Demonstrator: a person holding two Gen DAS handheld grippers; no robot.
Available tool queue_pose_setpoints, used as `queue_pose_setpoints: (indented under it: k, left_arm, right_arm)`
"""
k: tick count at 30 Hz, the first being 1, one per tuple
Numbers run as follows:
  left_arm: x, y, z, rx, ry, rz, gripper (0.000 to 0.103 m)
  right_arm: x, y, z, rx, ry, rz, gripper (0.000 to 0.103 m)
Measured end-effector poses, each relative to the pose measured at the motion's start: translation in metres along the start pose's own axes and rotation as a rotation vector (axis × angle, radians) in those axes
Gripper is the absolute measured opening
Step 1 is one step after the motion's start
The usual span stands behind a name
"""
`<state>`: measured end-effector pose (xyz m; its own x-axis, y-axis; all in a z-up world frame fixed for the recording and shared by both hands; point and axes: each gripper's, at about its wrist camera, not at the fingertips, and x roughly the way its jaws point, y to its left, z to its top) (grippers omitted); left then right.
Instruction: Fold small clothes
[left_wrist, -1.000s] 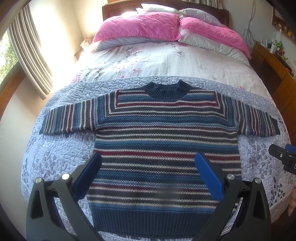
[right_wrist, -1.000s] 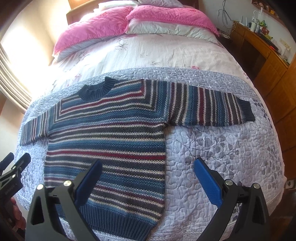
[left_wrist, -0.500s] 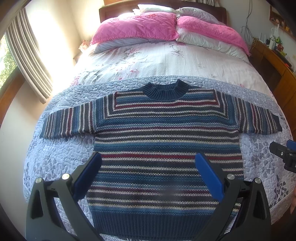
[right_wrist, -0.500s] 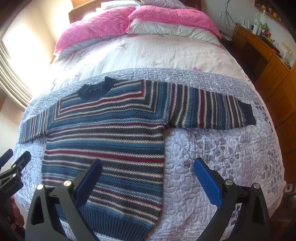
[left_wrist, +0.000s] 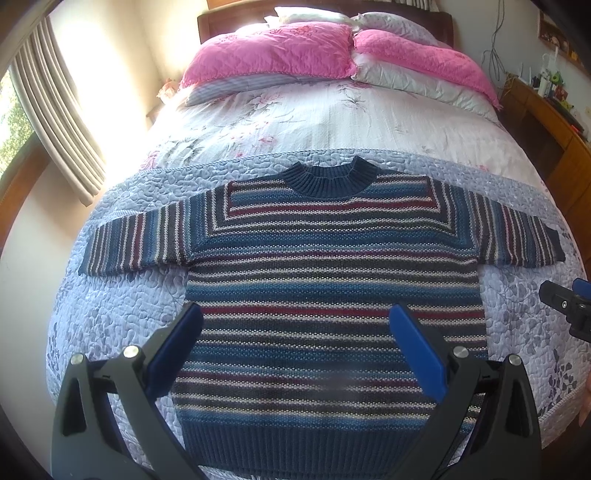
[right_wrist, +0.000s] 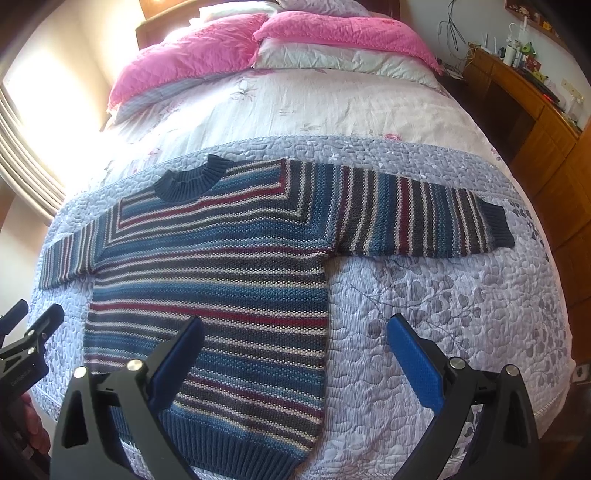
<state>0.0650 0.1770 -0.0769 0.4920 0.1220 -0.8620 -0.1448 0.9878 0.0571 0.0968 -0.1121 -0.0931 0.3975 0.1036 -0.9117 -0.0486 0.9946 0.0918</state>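
Your striped sweater (left_wrist: 332, 295) lies flat on the bed (left_wrist: 122, 325), near its foot edge, with both sleeves spread out to the sides. Your left tool (left_wrist: 295, 332) is wide and holds nothing. Your right tool (right_wrist: 295, 343) is wide too, above the sweater's side edge.
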Motion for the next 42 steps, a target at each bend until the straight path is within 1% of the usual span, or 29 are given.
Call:
queue_pose_setpoints:
  k: [11,19,22,24,25,27,30,32,35,37,40,42]
  left_arm:
    - [0.005,-0.005,0.005,0.006,0.003,0.003,0.1]
    - [0.01,-0.016,0.009,0.016,0.007,0.001,0.1]
    - [0.017,-0.023,0.011,0.019,0.012,0.007,0.1]
    - [0.027,-0.03,0.014,0.019,0.014,0.027,0.1]
    - [0.034,-0.034,0.016,0.013,0.013,0.045,0.1]
    - [0.05,-0.046,0.025,-0.009,0.013,0.061,0.1]
    - [0.071,-0.071,0.043,-0.029,0.01,0.045,0.1]
    - [0.085,-0.096,0.055,0.001,-0.005,0.042,0.1]
    - [0.107,-0.132,0.07,0.047,-0.003,0.032,0.1]
    - [0.119,-0.15,0.078,0.047,-0.001,0.017,0.1]
    - [0.136,-0.169,0.086,0.04,0.028,-0.008,0.1]
    - [0.143,-0.177,0.088,0.042,0.033,-0.005,0.1]
  right_arm:
    - [0.005,-0.008,0.004,0.014,-0.002,0.008,0.099]
    - [0.012,-0.016,0.006,0.013,0.001,0.012,0.099]
    - [0.019,-0.023,0.007,0.01,0.001,0.027,0.099]
    - [0.03,-0.033,0.01,-0.006,-0.006,0.04,0.099]
    - [0.038,-0.042,0.012,-0.013,-0.008,0.05,0.099]
    - [0.056,-0.069,0.02,-0.008,0.015,0.04,0.099]
    - [0.084,-0.131,0.043,0.065,0.034,0.034,0.099]
    - [0.1,-0.174,0.059,0.105,0.044,-0.002,0.099]
    - [0.12,-0.237,0.081,0.16,0.031,-0.055,0.099]
    - [0.133,-0.273,0.092,0.18,0.049,-0.08,0.099]
    - [0.15,-0.323,0.103,0.199,0.091,-0.079,0.099]
    - [0.159,-0.351,0.108,0.203,0.116,-0.108,0.097]
